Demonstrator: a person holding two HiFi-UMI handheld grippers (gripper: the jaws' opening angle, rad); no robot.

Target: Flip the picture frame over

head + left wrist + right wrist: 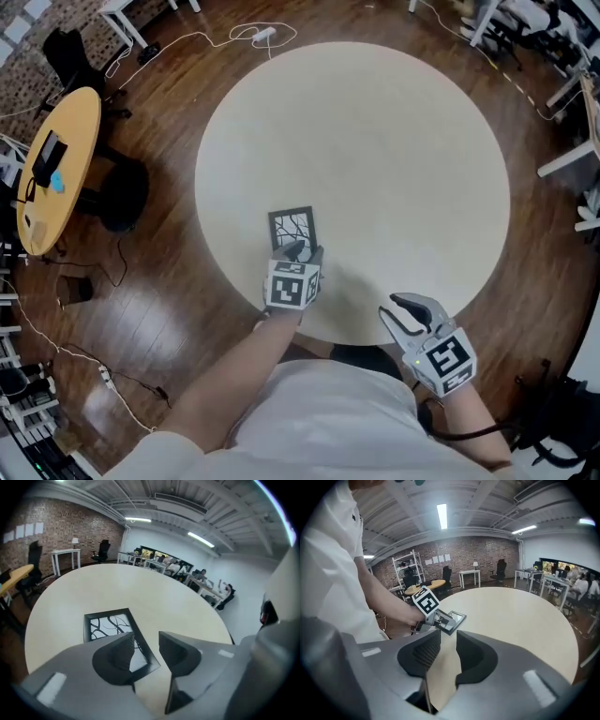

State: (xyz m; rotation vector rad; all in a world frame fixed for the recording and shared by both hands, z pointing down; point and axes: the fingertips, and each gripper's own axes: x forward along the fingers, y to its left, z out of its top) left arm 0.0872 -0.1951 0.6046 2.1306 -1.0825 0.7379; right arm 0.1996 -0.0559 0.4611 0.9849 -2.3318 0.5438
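A small black picture frame with a branch drawing lies flat, picture side up, on the round cream table, near its front edge. My left gripper hovers at the frame's near edge. In the left gripper view the frame lies under the open left gripper, its near right corner showing in the gap; the pads do not press on it. My right gripper is at the table's near rim, to the right. The right gripper is open with only bare tabletop between its jaws; the frame lies beyond them.
A yellow round table with small items stands on the wooden floor at far left. Cables trail on the floor behind the cream table. White desks and chairs stand at the far right and back.
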